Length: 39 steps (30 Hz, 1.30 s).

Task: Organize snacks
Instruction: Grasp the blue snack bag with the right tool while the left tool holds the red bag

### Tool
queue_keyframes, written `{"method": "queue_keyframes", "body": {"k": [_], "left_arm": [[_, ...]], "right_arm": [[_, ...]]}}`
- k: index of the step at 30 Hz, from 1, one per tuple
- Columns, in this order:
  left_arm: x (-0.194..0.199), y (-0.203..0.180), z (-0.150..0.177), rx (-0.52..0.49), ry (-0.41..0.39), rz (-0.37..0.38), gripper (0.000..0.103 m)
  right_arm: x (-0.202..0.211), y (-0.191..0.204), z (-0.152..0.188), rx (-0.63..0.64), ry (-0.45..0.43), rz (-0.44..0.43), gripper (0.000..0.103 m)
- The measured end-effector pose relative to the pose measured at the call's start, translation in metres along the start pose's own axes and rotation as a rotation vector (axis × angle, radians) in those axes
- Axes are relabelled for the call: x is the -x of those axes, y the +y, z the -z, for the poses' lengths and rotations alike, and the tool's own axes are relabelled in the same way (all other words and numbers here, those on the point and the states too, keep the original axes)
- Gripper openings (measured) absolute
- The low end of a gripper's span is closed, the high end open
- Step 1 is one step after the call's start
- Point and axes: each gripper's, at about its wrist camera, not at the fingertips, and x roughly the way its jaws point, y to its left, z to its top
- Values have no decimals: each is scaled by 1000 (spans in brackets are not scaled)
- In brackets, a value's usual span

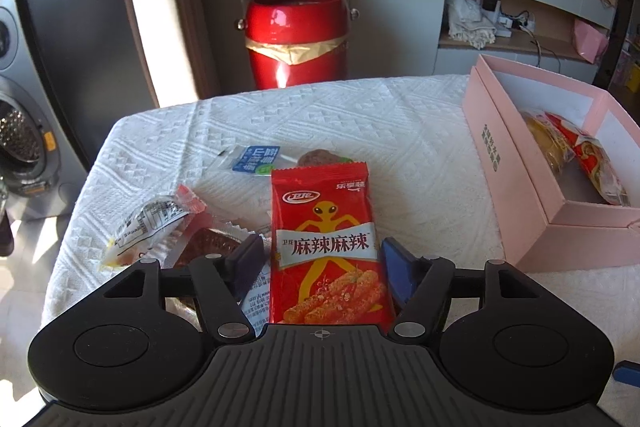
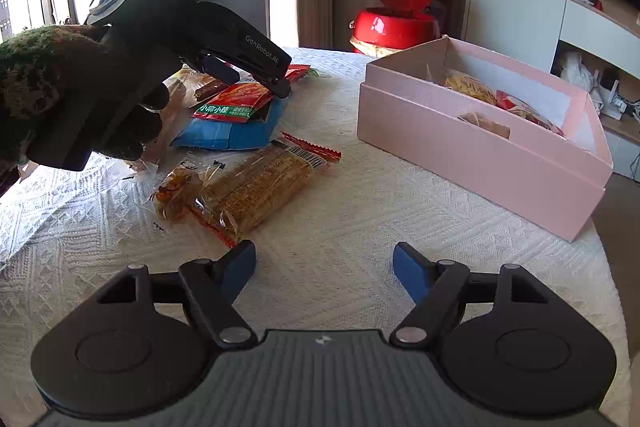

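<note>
My left gripper (image 1: 322, 259) has its jaws on both sides of a red spicy-strip packet (image 1: 326, 247), which lies on the snack pile; the pads look close to its edges, contact unclear. In the right wrist view the left gripper (image 2: 256, 75) hangs over the same red packet (image 2: 236, 101). My right gripper (image 2: 324, 267) is open and empty above the tablecloth. A clear-wrapped golden biscuit pack (image 2: 248, 191) lies just ahead of it. The pink box (image 2: 480, 155) holds a few snacks (image 2: 516, 107); it also shows in the left wrist view (image 1: 516, 187).
A white textured tablecloth (image 2: 360, 219) covers the table. A blue packet (image 2: 232, 135) and other wrapped snacks (image 1: 160, 223) lie in the pile. A red bin (image 1: 296, 39) with its lid up stands beyond the table. A washing machine (image 1: 20, 131) is at the left.
</note>
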Motion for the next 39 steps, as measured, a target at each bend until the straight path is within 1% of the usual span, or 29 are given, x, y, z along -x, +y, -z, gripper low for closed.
{"method": "queue_keyframes", "body": {"k": [1, 3, 4, 7, 11, 14, 15, 19, 20, 22, 25, 30, 33, 36, 38, 39], "left_arm": [[1, 0, 1, -11, -3, 0, 68], [7, 2, 3, -20, -6, 26, 61], [12, 4, 5, -14, -3, 54, 59], [32, 13, 21, 43, 2, 171, 56], [68, 15, 53, 66, -22, 253, 54], [93, 19, 79, 87, -44, 285, 54], [100, 21, 85, 102, -51, 292, 54], [127, 32, 110, 195, -71, 383, 53], [132, 34, 114, 208, -82, 392, 53], [144, 40, 121, 231, -116, 380, 52], [159, 53, 126, 267, -169, 333, 52], [171, 68, 137, 290, -173, 307, 52], [180, 77, 147, 311, -185, 303, 52], [178, 75, 153, 312, -158, 302, 53], [170, 62, 160, 302, -125, 285, 54], [165, 54, 163, 279, -104, 291, 54]], "right_arm": [[0, 0, 0, 0, 0, 0, 76], [0, 0, 0, 0, 0, -1, 76], [0, 0, 0, 0, 0, -1, 77], [0, 0, 0, 0, 0, -1, 77], [0, 1, 0, 0, 0, 0, 77], [0, 0, 0, 0, 0, 0, 77], [0, 0, 0, 0, 0, 0, 77], [-1, 0, 0, 0, 2, 6, 78], [-1, 0, -1, -1, 2, 8, 78], [-2, -1, -2, -1, 3, 9, 79], [-2, -2, -2, -1, 5, 11, 79], [-2, 1, -1, 1, 7, 18, 80], [-1, 2, -1, 3, 9, 22, 80], [-1, 2, -2, 7, 13, 22, 80], [-1, 2, -3, 15, 24, 18, 80], [-1, 2, -5, 21, 32, 16, 80]]}}
